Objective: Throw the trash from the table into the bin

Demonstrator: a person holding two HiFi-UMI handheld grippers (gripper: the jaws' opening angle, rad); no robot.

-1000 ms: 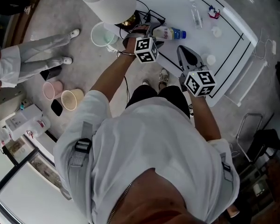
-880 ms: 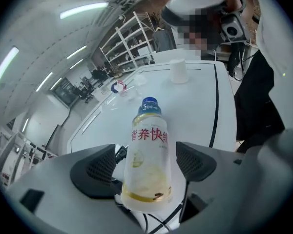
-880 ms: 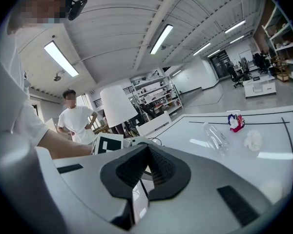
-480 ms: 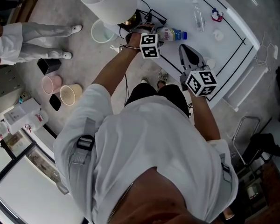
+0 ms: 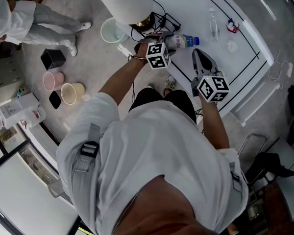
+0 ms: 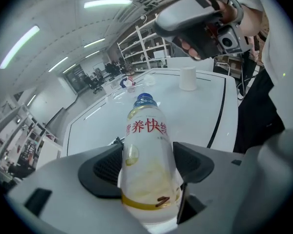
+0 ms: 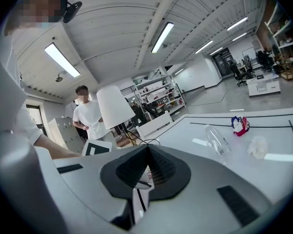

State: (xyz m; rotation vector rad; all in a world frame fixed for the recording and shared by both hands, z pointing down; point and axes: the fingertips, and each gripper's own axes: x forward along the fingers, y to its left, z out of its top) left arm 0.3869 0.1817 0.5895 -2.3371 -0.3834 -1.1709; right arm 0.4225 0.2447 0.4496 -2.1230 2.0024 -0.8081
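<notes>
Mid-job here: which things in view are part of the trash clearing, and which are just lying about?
Job: labelled bottle in left claw; clear bottle; red-blue wrapper; crumpled tissue; pale bin, the likely target.
Lying about: lamp; cables; black box on the floor.

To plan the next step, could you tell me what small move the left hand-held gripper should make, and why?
Probably swing the left hand-held gripper toward the pale round bin on the floor: its jaws grip the clear blue-capped plastic bottle, and that bin stands nearest the white table.
</notes>
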